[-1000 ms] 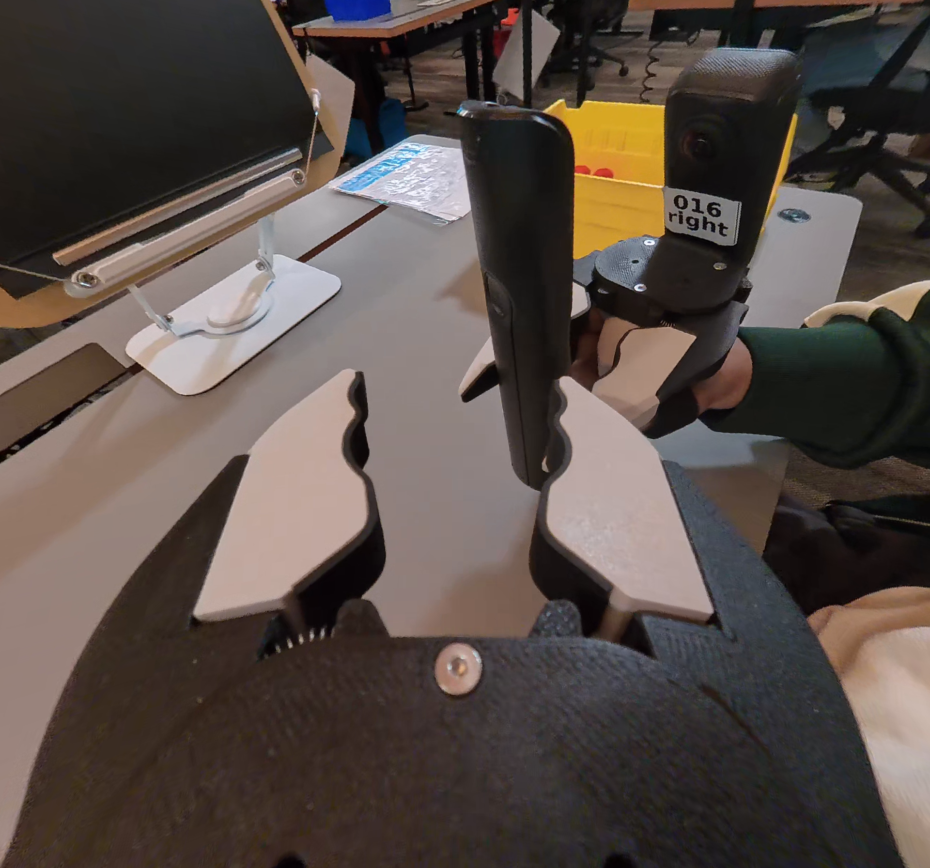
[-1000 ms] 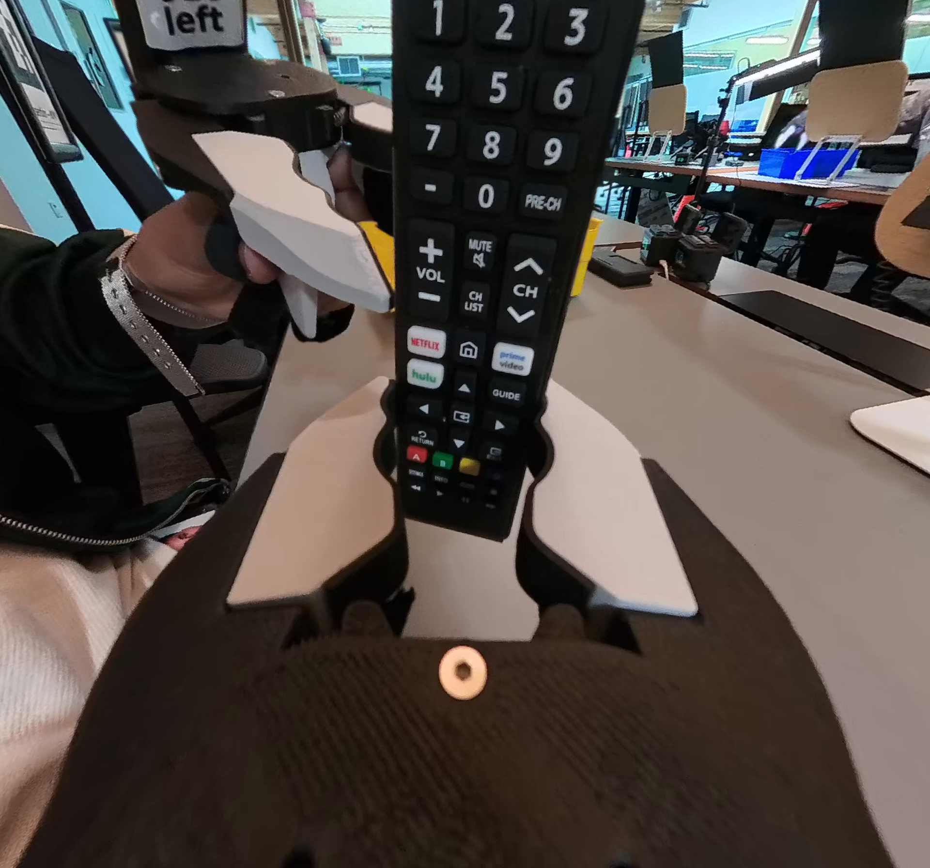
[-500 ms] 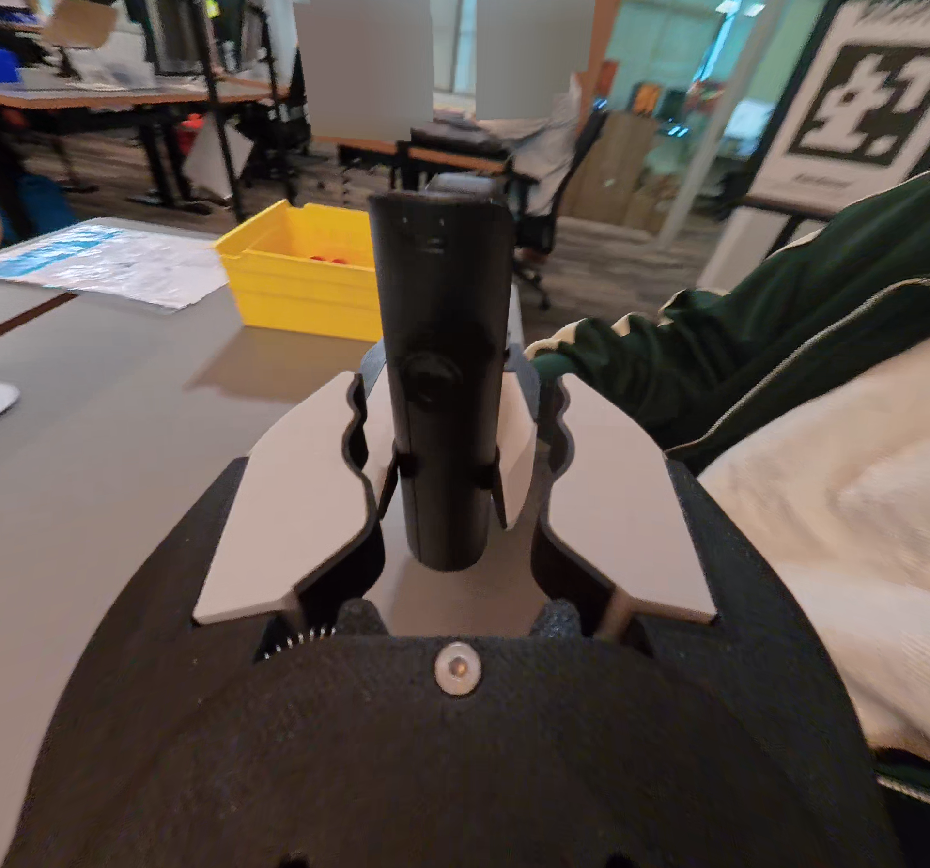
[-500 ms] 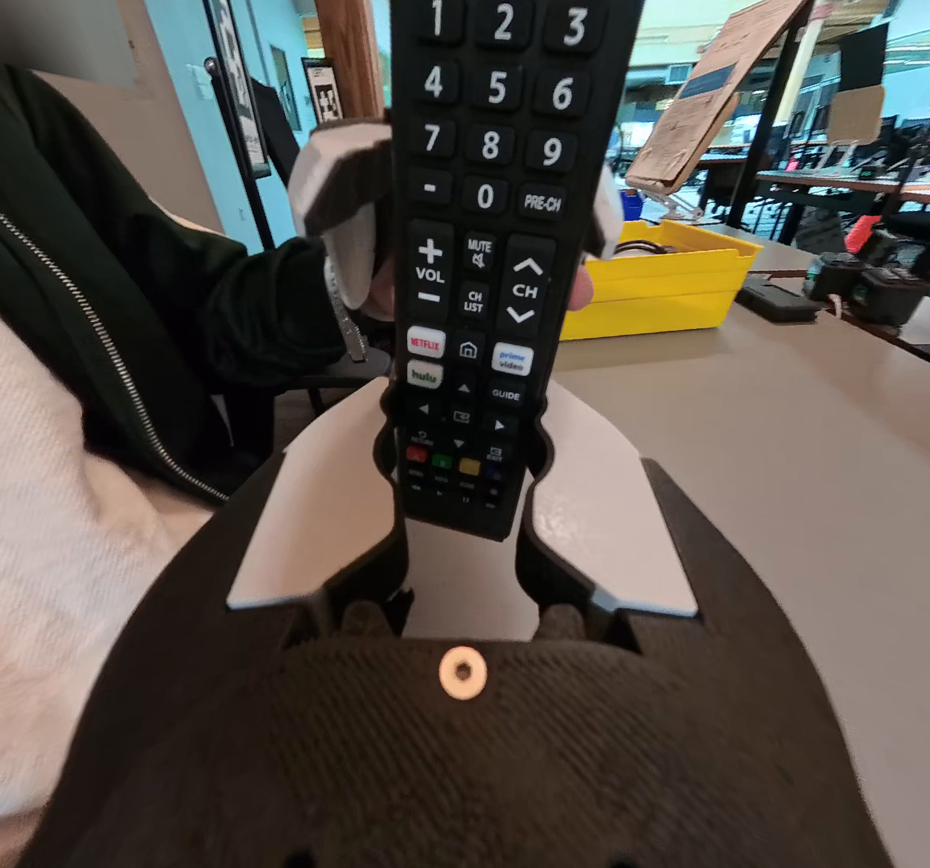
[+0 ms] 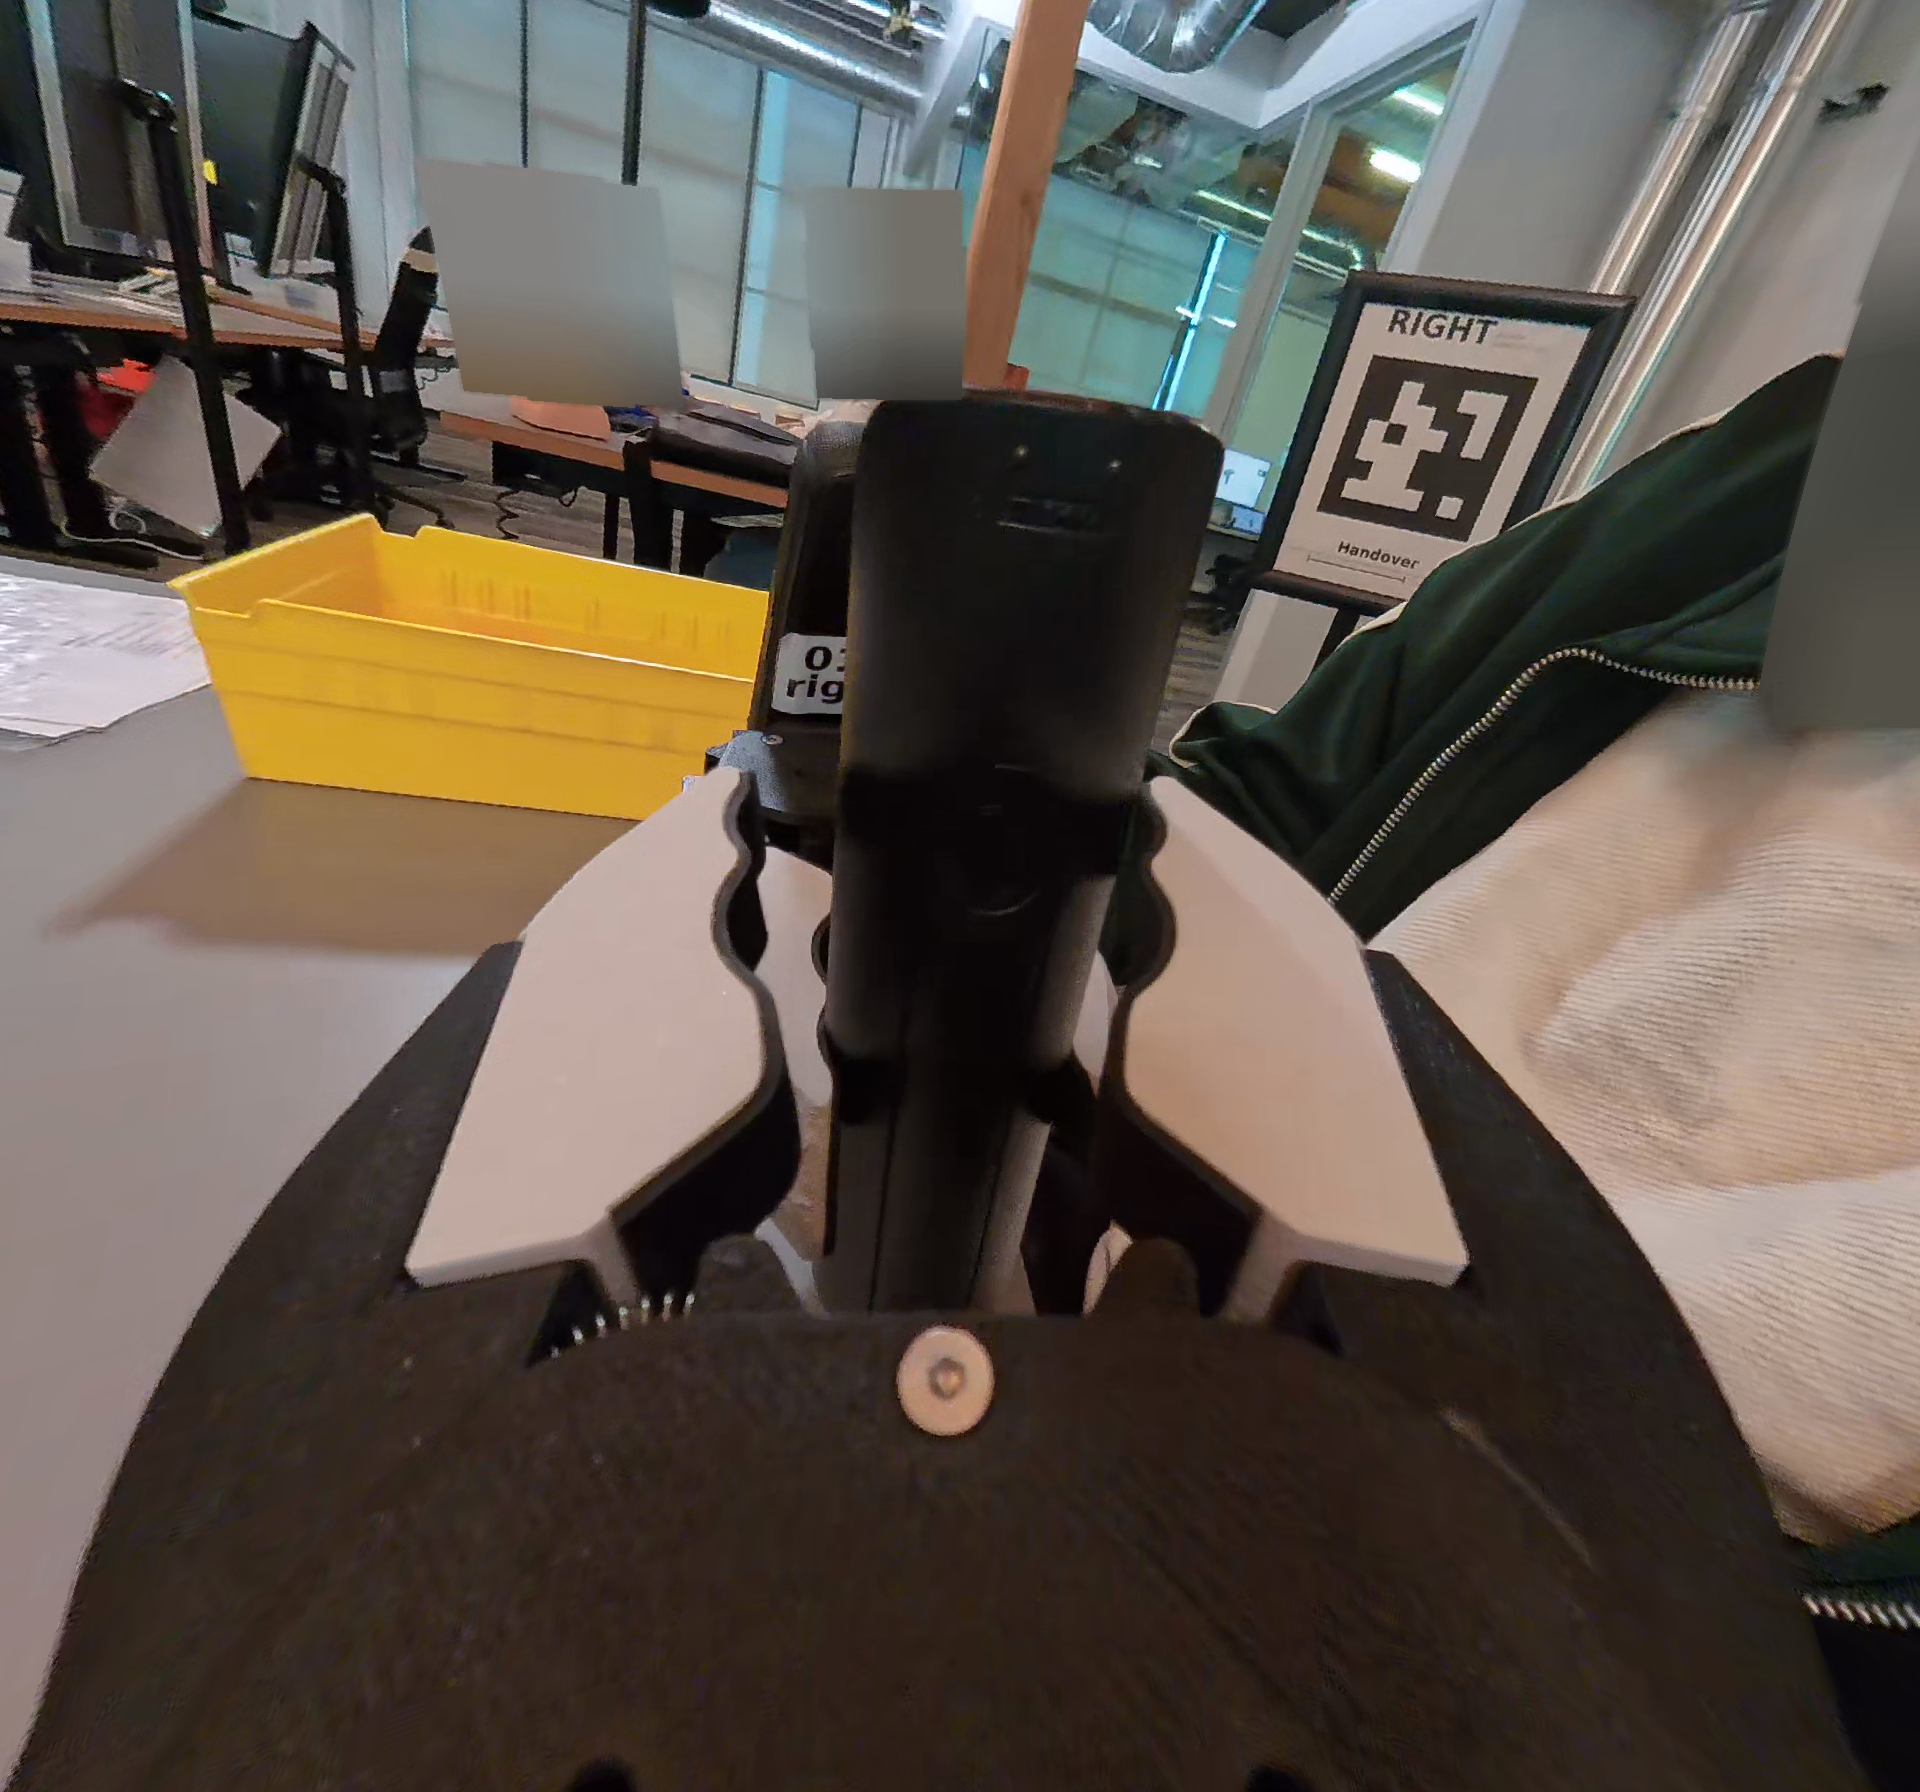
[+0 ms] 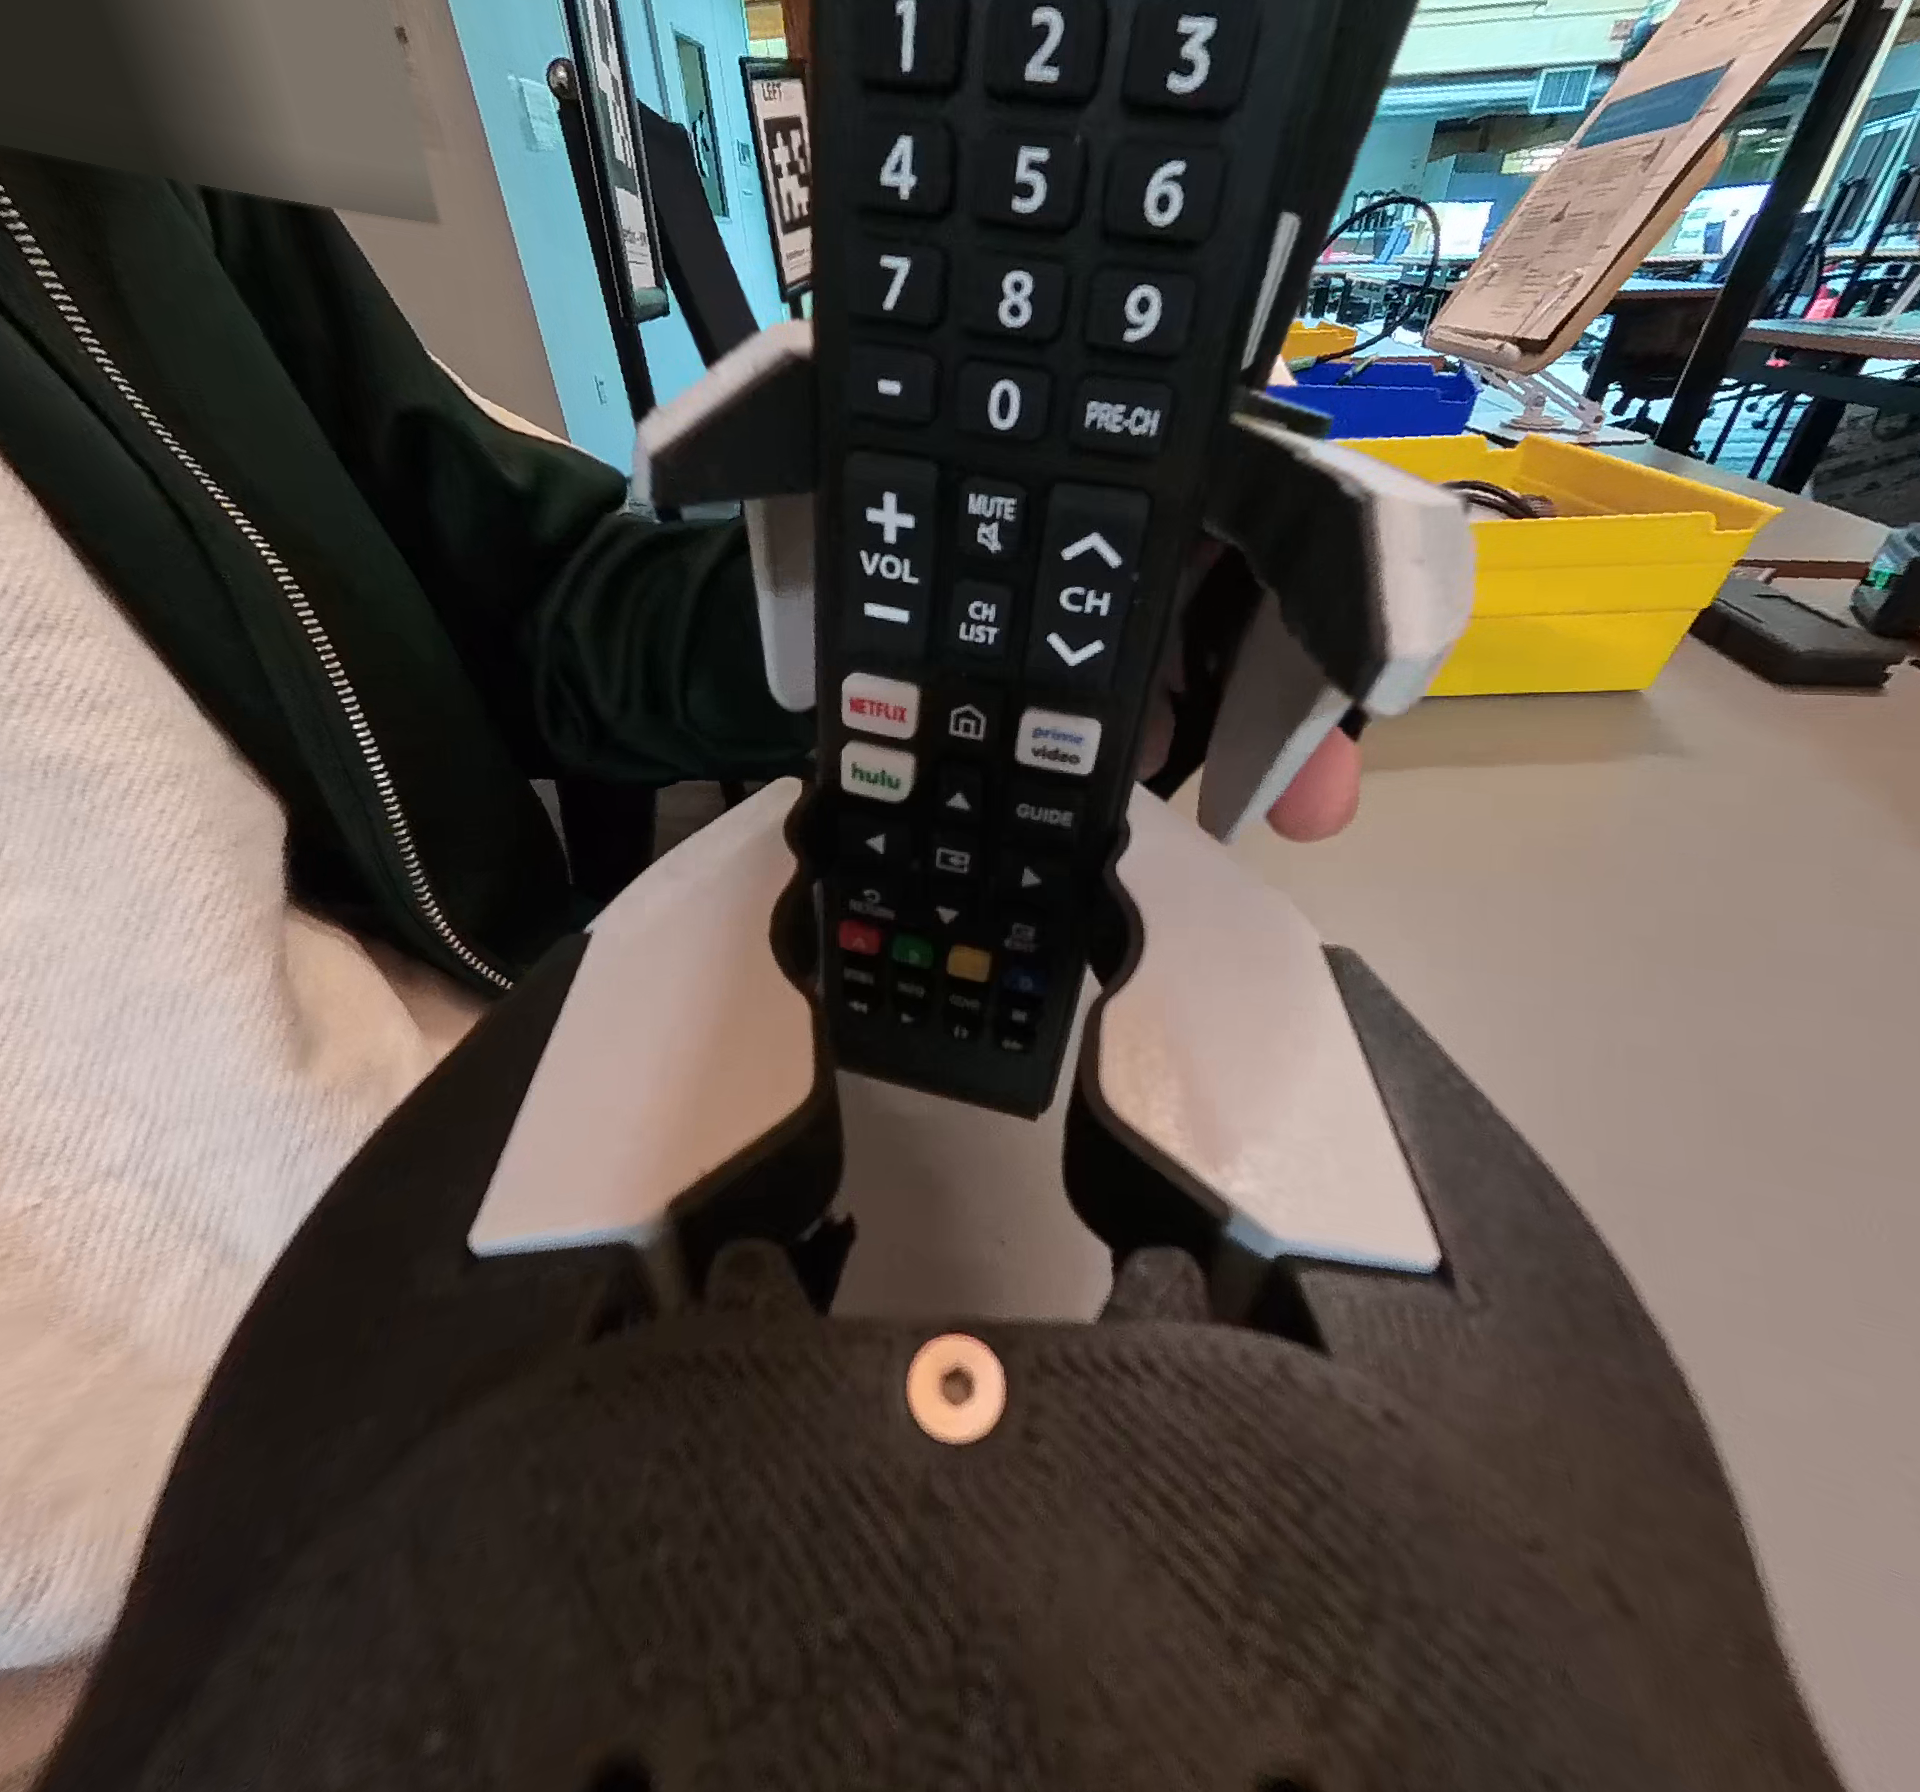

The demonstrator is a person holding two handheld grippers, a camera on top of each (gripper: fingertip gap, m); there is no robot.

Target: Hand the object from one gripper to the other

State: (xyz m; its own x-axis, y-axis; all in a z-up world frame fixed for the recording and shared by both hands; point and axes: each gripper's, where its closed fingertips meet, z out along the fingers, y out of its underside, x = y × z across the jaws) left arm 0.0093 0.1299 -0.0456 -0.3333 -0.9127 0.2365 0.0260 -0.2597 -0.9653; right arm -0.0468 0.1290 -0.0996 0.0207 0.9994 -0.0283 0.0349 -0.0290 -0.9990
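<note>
Your left gripper (image 5: 940,921) swung in around the remote (image 6: 1023,454), spread, not yet pinching; your right gripper (image 6: 951,921) pinched its lower end. Transfer was ready to begin.

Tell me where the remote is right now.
The remote stands upright, its lower end clamped in the right gripper; the left gripper straddles its middle, fingers not yet touching. A yellow bin sits behind.

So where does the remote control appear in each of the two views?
Left wrist view: the remote control stands upright in the centre, back side showing, between this gripper's open fingers.
Right wrist view: it fills the upper centre, buttons showing, lower end clamped.
Shared landmark: the yellow bin on the table.
</note>
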